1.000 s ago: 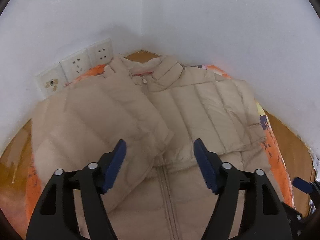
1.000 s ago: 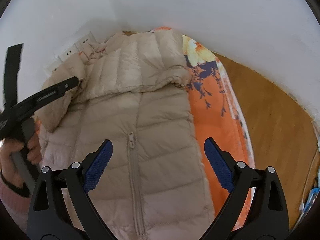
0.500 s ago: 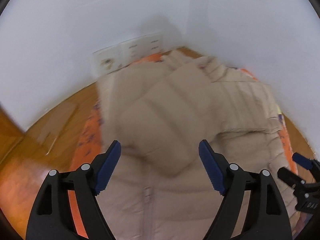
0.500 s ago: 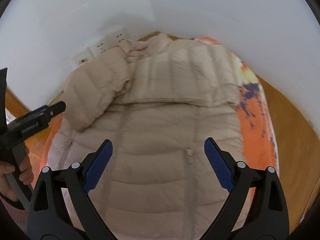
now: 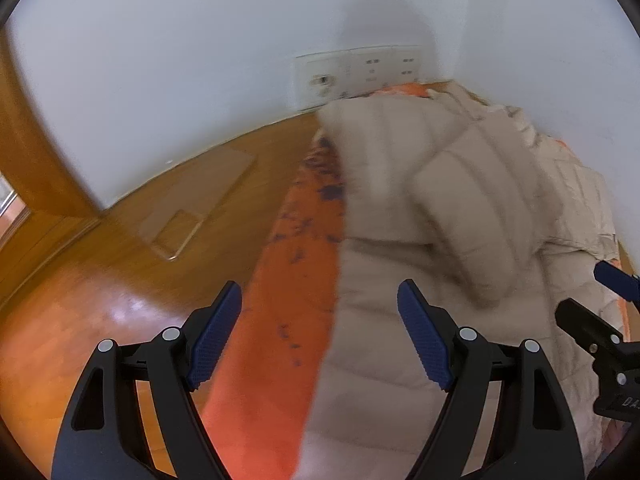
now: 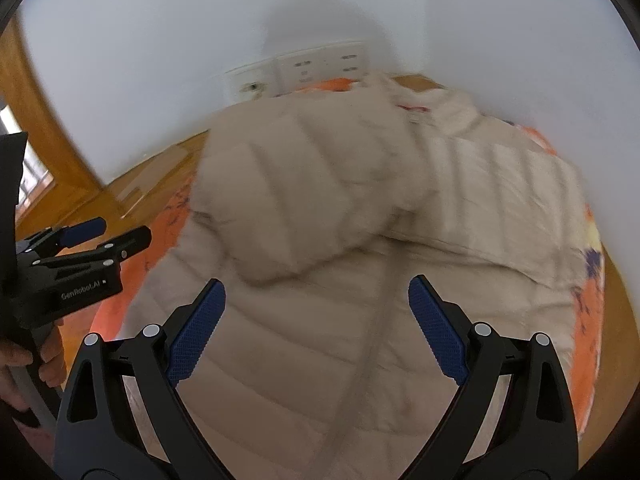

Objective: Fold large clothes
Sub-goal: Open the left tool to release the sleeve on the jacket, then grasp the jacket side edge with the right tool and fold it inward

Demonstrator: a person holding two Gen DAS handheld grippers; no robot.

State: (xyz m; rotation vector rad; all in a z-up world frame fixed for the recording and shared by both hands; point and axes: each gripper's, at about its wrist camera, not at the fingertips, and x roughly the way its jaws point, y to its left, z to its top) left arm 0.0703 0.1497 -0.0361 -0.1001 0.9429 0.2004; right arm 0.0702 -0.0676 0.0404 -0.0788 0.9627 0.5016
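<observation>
Beige puffer jacket [image 6: 400,280] spread on orange floral cloth [image 5: 296,280], sleeves folded across chest, collar toward far corner. Wooden floor [image 5: 120,280] underneath, white wall [image 5: 180,60] with socket panel [image 5: 356,76] behind. Left gripper [image 5: 320,332] and right gripper [image 6: 316,320] both spread wide, gripping nothing.

Beige puffer jacket [image 6: 360,320] spread on an orange floral cloth [image 6: 588,344], seen between wide-apart blue pads.

The right gripper [image 6: 316,320] hangs empty above the jacket's zipped front, both sleeves folded across the chest. At the left, a hand [image 6: 24,364] holds the left gripper [image 6: 110,234] over the cloth's edge. Wall sockets [image 6: 304,70] sit beyond the collar, wooden floor [image 6: 132,188] at far left.
</observation>
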